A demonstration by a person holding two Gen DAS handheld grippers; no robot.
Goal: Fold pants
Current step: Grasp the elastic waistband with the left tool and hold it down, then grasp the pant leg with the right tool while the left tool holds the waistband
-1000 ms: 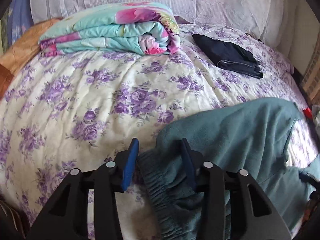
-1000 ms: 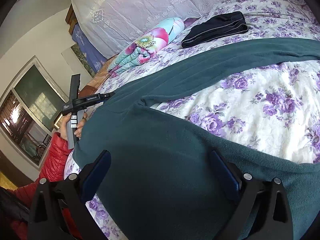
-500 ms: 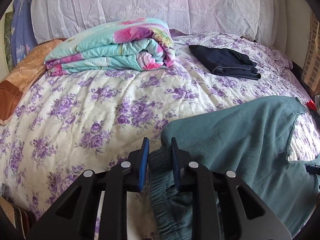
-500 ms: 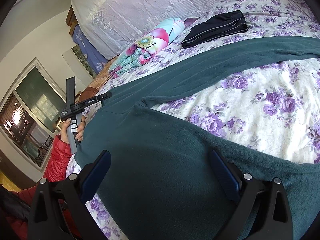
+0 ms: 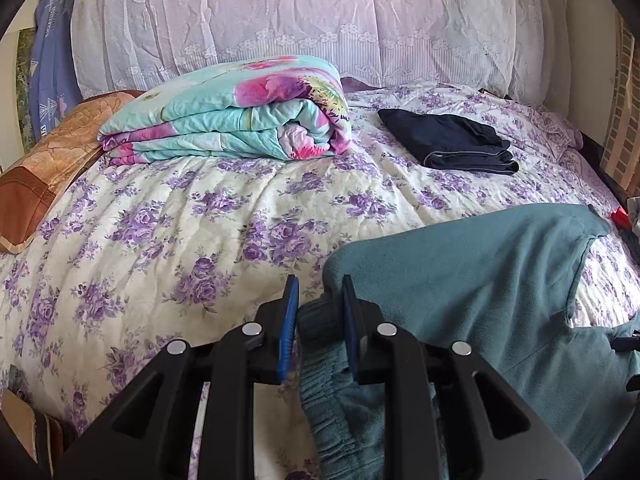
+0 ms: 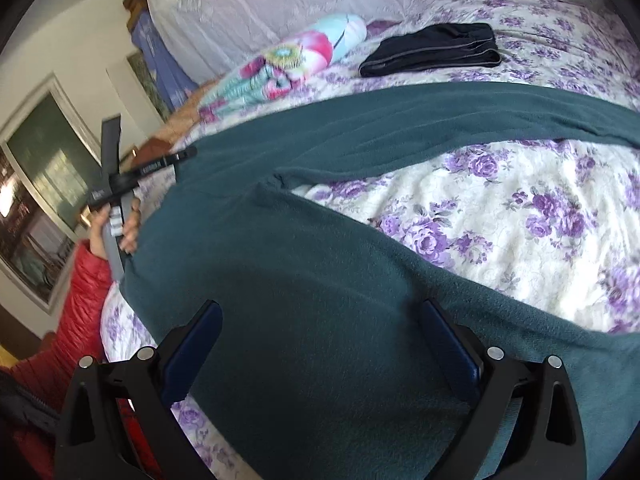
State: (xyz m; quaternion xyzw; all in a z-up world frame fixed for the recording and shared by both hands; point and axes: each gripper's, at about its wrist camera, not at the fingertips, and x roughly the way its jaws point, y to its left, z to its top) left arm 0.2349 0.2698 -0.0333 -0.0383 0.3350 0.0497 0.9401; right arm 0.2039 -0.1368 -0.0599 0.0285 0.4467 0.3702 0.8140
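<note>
Teal fleece pants (image 5: 460, 280) lie spread on the flowered bedspread (image 5: 200, 232). My left gripper (image 5: 318, 300) is shut on the elastic waistband corner of the pants at the near left. In the right wrist view the pants (image 6: 320, 280) stretch across the bed, one leg running to the far right. My right gripper (image 6: 320, 328) is open, its jaws wide apart over the pants' seat. The left gripper shows in the right wrist view (image 6: 176, 158), held by a hand in a red sleeve.
A folded turquoise and pink quilt (image 5: 232, 120) lies at the head of the bed. Folded dark pants (image 5: 452, 140) lie at the back right. A white lace cover (image 5: 320, 20) drapes the headboard. An orange pillow (image 5: 52, 160) is at the left.
My left gripper has closed from open onto the waistband corner and lifted it slightly. My right gripper stays open over the pants, its view shifting a little.
</note>
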